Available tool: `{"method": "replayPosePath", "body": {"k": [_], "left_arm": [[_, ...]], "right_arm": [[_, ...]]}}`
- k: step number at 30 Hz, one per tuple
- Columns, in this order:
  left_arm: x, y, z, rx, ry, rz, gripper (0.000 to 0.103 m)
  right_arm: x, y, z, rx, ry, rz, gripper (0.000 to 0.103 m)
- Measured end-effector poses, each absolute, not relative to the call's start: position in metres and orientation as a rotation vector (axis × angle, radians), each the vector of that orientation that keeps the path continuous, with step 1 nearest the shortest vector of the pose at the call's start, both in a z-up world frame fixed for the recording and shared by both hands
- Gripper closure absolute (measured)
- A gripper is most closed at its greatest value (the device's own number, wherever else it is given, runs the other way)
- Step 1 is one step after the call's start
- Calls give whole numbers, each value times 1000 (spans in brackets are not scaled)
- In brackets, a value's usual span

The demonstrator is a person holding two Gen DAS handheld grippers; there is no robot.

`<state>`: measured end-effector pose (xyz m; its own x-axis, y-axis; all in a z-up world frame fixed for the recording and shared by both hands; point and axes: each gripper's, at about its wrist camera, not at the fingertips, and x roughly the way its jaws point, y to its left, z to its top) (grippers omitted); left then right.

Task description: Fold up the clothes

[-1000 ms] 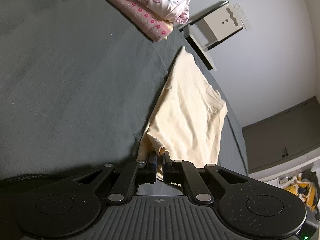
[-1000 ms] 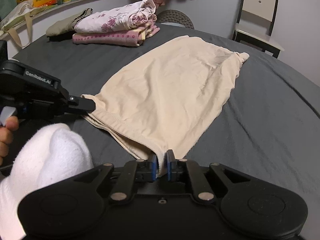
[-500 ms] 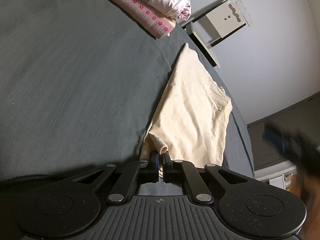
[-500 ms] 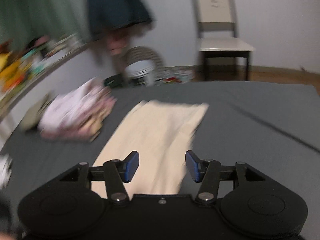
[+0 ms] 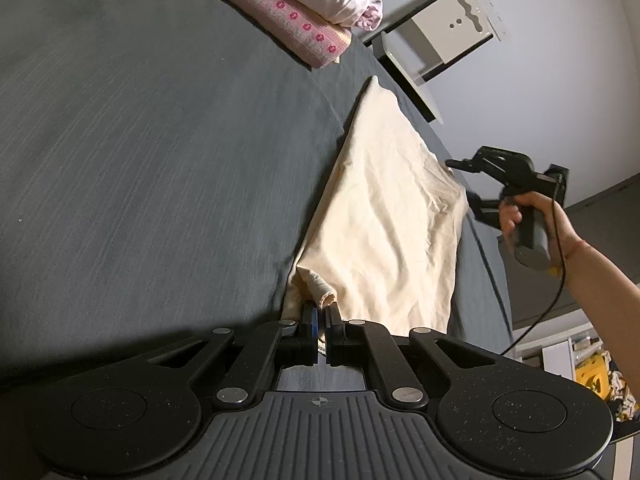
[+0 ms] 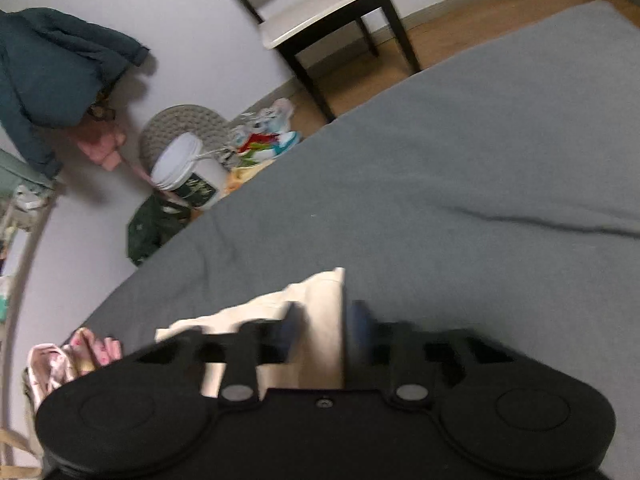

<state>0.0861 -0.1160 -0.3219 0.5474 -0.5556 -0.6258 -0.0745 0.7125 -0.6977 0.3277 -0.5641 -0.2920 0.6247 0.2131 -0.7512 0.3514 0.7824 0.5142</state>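
- Pinching a near corner of the cream garment, the left gripper has its two fingers drawn together with the rolled hem caught between the blue pads.
- The garment lies flat on the grey bed, stretching from the near grip toward the far edge, creased along its right side.
- The right gripper, seen from the left wrist view, sits at the garment's far right corner, held by a hand with a cable trailing from the handle.
- From its own blurred view, the right gripper has its fingers spread, with a strip of the garment lying in the gap; it seems not to be clamped, though the blur makes contact hard to judge.
- A folded stack of pink and floral cloth rests on the far left part of the bed, well apart from the garment.
- A chair stands on the floor beyond the bed, by the wall.
- A dark jacket hangs at the far left, with a white bucket below it among clutter.
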Motion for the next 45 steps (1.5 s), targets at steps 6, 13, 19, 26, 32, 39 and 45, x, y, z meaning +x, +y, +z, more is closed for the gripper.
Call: {"method": "replayPosePath", "body": {"k": [6, 13, 19, 26, 32, 39, 45], "left_arm": [[84, -116, -320, -726, 959, -320, 100], [79, -117, -316, -699, 951, -322, 100], [75, -117, -314, -690, 946, -316, 100], [70, -118, -313, -684, 943, -311, 100], [68, -117, -314, -692, 944, -315, 100], [67, -117, -315, -699, 952, -315, 100], [69, -116, -316, -724, 969, -309, 100]], "right_arm": [[329, -562, -286, 598, 842, -118, 99], [327, -563, -282, 628, 870, -177, 71], [319, -524, -237, 377, 749, -72, 67], [334, -406, -226, 176, 911, 253, 67], [366, -344, -237, 89, 948, 244, 70], [401, -326, -258, 55, 1039, 164, 72], [399, -319, -252, -96, 1034, 45, 72]]}}
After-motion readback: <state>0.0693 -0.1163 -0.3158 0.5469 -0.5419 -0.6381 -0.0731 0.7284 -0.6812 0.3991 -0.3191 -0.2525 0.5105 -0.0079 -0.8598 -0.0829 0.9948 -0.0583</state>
